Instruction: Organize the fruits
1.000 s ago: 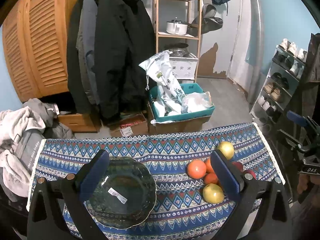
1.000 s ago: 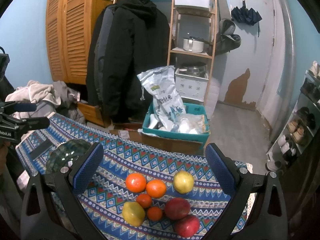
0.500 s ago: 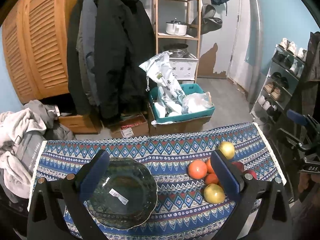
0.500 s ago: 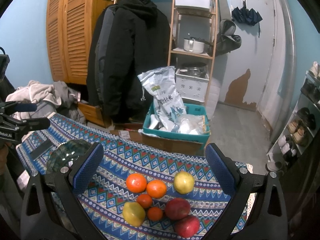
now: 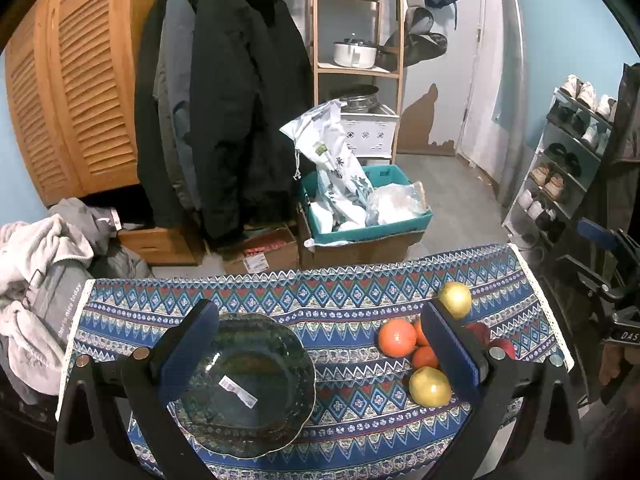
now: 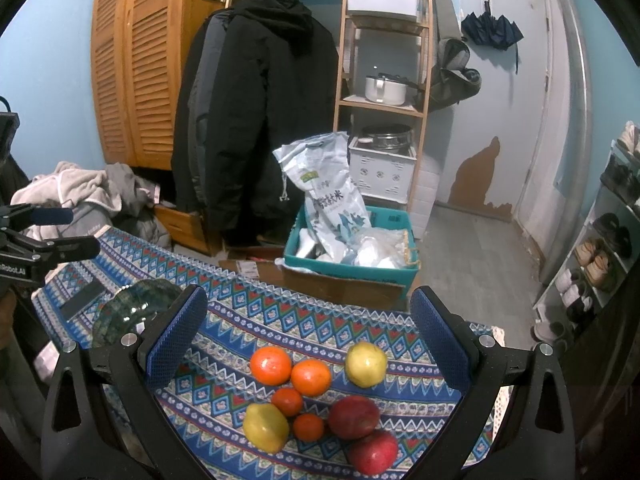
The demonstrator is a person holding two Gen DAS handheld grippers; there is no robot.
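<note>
Fingers point(image 5: 188, 356) of the left gripper point(image 5: 320, 360) stand wide apart over the dark glass bowl point(image 5: 248, 388) on the patterned counter point(image 5: 320, 292) — gripping nothing. Those of the right gripper point(image 6: 308, 344) are spread just as wide above the fruit: four oranges point(image 6: 271, 365), two yellow apples point(image 6: 366, 364) and two red apples point(image 6: 354, 417), clustered close together at the counter's right end — well apart from the bowl.

Black angular gripper frames, blue textured pads point(image 6: 176, 340) on the jaws, silver screw heads, white lettering.
</note>
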